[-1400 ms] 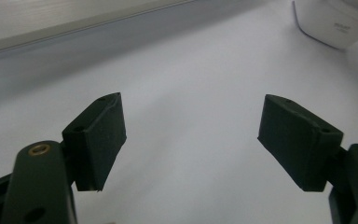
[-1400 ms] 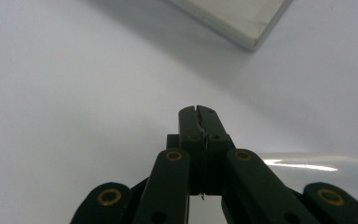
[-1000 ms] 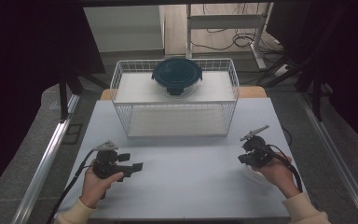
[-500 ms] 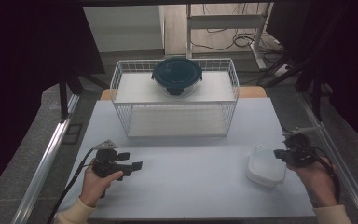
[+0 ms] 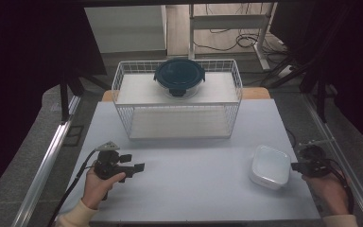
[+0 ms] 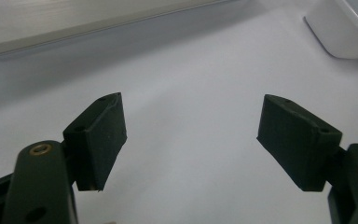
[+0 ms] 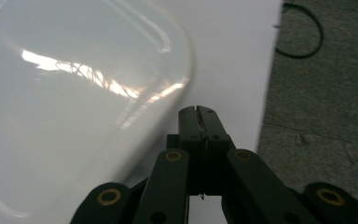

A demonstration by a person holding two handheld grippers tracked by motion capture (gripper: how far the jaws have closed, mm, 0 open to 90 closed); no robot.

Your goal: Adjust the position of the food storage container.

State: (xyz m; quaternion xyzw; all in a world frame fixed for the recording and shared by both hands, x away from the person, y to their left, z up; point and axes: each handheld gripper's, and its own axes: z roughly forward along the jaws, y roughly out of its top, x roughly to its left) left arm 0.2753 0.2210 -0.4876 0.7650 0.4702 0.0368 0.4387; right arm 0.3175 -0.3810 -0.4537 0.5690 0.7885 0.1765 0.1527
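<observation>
A white tub [image 5: 270,166] sits on the tabletop [image 5: 194,175] near its right edge, in front of a wire rack [image 5: 177,101] that carries a dark-lidded bowl [image 5: 179,75] on its upper shelf. The right gripper [image 5: 297,166] lies just beside the tub's right side, at the tabletop's edge, and in the right gripper view its jaws are pressed fully together with nothing between them, their tip [image 7: 199,112] level with the tub's rounded corner [image 7: 74,93]. Closed like that and set against the side, it looks placed to nudge or steady the tub rather than to grip it, though whether the tip actually touches the wall cannot be told. The left gripper [image 5: 134,167] is held low over the tabletop's left front, well apart from the tub, pointing across toward it. In the left gripper view its jaws [image 6: 191,140] stand wide open and empty over bare tabletop, with the tub [image 6: 345,25] far off in the upper right corner. That wide spread suggests it is kept ready to receive or take hold of something, perhaps the tub, once it comes within reach.
</observation>
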